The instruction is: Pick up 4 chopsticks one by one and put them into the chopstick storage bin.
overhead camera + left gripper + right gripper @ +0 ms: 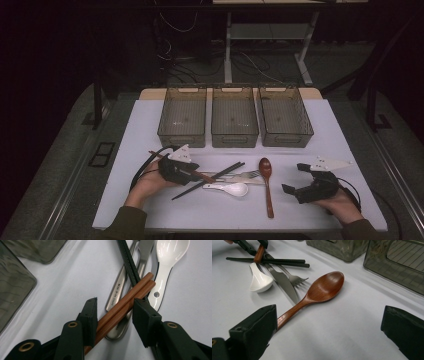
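Observation:
My left gripper point(196, 174) point(115, 307) is open, and its jaws straddle a pair of brown wooden chopsticks point(125, 302) point(206, 177) that run slantwise between them. Whether the pads touch the sticks is unclear. The sticks lie over a metal fork point(117, 290) point(248, 174), a metal knife point(143, 255) and a pair of black chopsticks point(130, 262) point(220, 175). A white ceramic spoon point(232, 188) point(167, 257) point(259, 280) lies just beside them. My right gripper point(295, 178) point(329, 315) is wide open and holds nothing. A wooden spoon point(266, 180) point(324, 288) lies with its handle by that gripper's left jaw.
Three smoky see-through bins stand in a row at the back of the white table point(325, 210): left point(183, 117), middle point(234, 117) and right point(285, 117). Nothing shows inside them. A desk frame and cables stand on the dark floor beyond.

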Demonstrator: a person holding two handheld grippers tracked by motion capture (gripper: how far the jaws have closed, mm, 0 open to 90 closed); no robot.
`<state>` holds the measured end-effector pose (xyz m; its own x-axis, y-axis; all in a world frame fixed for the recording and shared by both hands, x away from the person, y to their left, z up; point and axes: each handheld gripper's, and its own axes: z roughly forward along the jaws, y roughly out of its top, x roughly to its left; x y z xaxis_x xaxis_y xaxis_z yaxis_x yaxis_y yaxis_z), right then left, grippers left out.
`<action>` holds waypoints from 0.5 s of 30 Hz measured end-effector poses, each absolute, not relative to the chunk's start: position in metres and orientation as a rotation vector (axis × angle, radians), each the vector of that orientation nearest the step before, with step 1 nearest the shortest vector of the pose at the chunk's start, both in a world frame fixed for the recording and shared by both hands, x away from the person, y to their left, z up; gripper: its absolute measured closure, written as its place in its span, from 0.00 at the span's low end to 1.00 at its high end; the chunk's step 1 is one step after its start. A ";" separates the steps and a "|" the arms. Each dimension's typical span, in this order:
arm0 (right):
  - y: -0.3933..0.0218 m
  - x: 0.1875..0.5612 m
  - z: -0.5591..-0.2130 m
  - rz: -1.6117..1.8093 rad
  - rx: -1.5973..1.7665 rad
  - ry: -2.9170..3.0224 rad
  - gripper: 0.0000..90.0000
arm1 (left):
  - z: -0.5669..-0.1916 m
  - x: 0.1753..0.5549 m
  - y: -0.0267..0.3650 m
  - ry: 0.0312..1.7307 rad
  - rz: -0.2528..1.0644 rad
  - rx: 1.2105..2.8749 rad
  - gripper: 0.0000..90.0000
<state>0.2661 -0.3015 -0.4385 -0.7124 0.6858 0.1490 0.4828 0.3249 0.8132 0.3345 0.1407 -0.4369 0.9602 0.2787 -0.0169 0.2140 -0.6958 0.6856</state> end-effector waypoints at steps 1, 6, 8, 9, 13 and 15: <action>-0.301 0.266 -0.439 1.333 1.065 2.367 0.01 | -0.437 0.334 0.141 0.344 0.114 2.365 0.61; -0.301 0.266 -0.439 1.333 1.064 2.368 0.01 | -0.436 0.334 0.141 0.340 0.114 2.369 0.63; -0.301 0.266 -0.439 1.333 1.066 2.368 0.01 | -0.436 0.334 0.141 0.340 0.111 2.368 0.64; -0.301 0.266 -0.439 1.333 1.067 2.368 0.01 | -0.436 0.334 0.141 0.340 0.110 2.368 0.64; -0.301 0.266 -0.439 1.332 1.067 2.371 0.01 | -0.436 0.334 0.142 0.333 0.111 2.372 0.66; -0.301 0.266 -0.439 1.331 1.066 2.372 0.01 | -0.436 0.334 0.142 0.333 0.110 2.373 0.67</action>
<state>0.2662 -0.3012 -0.4388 -0.7128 0.6848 0.1515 0.4861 0.3266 0.8106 0.3337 0.1417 -0.4357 0.9629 0.2696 -0.0155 0.2077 -0.7028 0.6804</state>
